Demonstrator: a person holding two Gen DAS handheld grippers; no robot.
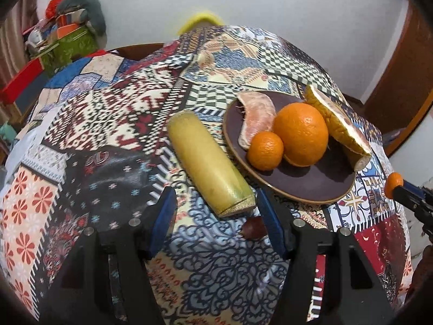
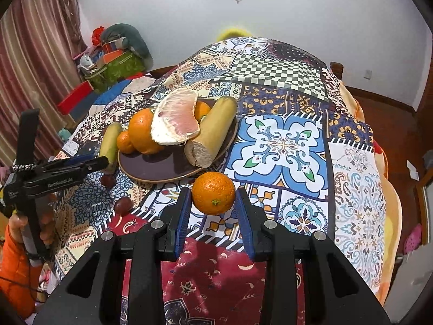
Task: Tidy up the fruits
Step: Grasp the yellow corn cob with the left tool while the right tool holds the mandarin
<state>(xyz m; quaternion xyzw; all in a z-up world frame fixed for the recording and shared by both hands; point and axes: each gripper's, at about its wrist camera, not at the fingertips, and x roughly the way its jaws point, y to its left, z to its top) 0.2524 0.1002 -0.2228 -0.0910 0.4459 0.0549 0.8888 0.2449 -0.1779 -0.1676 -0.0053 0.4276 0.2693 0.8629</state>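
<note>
A dark brown plate (image 1: 311, 187) (image 2: 151, 168) holds a big orange (image 1: 300, 134) (image 2: 143, 132), a small mandarin (image 1: 265, 150) (image 2: 124, 142), a peeled pomelo piece (image 1: 255, 119) (image 2: 178, 119) and a pomelo wedge with rind (image 1: 335, 123) (image 2: 213, 132). My right gripper (image 2: 213, 203) is shut on another mandarin (image 2: 213, 192) (image 1: 393, 185), held just in front of the plate. My left gripper (image 1: 216, 214) is open, its fingers on either side of the near end of a yellow-green cylindrical fruit piece (image 1: 208, 162) (image 2: 111, 140) lying left of the plate.
Two small dark red fruits (image 2: 123, 204) (image 2: 108, 180) lie on the patchwork cloth (image 2: 284, 140) near the plate; one also shows in the left wrist view (image 1: 253, 228). Boxes and clutter (image 2: 113, 59) stand at the back left. The table drops off to a wooden floor (image 2: 400, 124) at right.
</note>
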